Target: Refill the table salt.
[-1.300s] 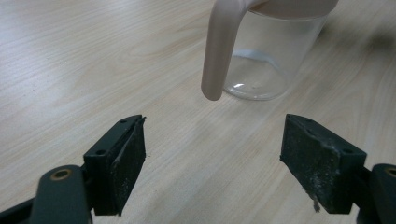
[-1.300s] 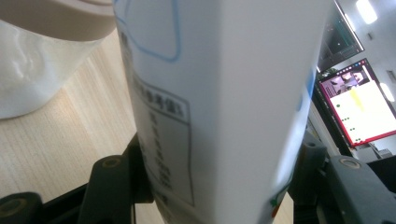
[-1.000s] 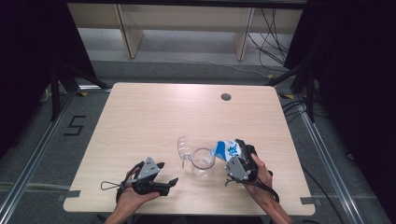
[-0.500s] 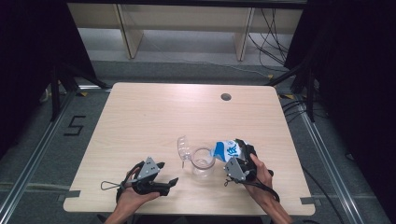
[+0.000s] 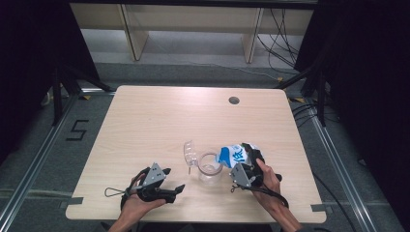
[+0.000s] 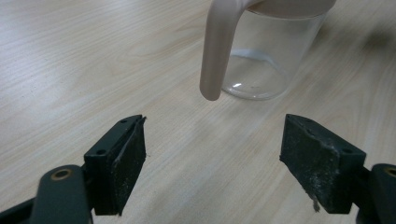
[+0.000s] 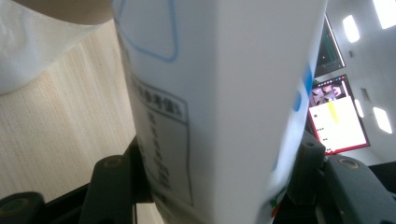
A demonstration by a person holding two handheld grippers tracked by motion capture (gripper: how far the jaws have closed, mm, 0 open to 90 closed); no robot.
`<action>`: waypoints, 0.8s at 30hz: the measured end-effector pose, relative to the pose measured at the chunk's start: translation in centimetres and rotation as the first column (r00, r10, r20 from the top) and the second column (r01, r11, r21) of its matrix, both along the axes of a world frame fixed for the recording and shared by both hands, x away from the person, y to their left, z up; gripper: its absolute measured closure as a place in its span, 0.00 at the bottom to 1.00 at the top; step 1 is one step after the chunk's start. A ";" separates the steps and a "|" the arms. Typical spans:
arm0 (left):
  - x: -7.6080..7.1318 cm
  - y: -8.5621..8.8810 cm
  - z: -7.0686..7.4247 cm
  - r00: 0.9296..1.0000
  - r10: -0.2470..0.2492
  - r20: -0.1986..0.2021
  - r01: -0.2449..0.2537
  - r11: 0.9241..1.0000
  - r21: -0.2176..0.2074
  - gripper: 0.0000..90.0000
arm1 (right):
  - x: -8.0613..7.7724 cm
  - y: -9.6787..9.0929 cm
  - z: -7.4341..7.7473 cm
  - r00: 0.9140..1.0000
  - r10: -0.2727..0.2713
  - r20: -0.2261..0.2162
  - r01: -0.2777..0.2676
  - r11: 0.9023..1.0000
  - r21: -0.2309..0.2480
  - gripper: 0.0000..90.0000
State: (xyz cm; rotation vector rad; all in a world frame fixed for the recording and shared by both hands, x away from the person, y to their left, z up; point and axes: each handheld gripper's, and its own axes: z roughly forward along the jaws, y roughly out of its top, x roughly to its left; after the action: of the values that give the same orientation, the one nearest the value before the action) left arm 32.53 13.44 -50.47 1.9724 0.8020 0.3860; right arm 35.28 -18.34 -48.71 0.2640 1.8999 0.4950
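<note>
at lower centre of the high view's table (image 5: 159, 121), your right gripper (image 5: 245, 166) clamps a blue-and-white carton (image 5: 231, 154), tipped over the clear jug (image 5: 209, 166): the pour looks under way. at lower left, your left gripper (image 5: 169, 181) rests with jaws apart, empty. next, tilt gently and keep the spout over the rim.

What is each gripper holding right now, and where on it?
The right gripper clamps the milk carton across its body; the left gripper holds nothing.
</note>
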 end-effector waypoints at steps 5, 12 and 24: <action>0.0 0.0 0.0 1.000 0.000 -0.001 0.000 1.000 -0.001 0.24 | 0.0 0.1 0.1 1.000 -0.001 0.003 0.001 1.000 -0.011 0.49; 0.0 0.0 0.0 1.000 0.005 -0.001 -0.005 1.000 -0.003 0.24 | -0.1 0.1 0.2 1.000 -0.002 0.004 0.002 1.000 -0.010 0.49; 0.0 0.0 0.0 1.000 0.001 -0.001 -0.001 1.000 -0.002 0.24 | 0.0 0.0 0.3 0.999 -0.008 0.041 0.009 0.999 -0.040 0.49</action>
State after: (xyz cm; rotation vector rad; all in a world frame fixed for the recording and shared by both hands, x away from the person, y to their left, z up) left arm 32.55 13.44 -50.47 1.9707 0.8039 0.3843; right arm 35.28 -18.32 -48.46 0.2335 1.8663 0.4524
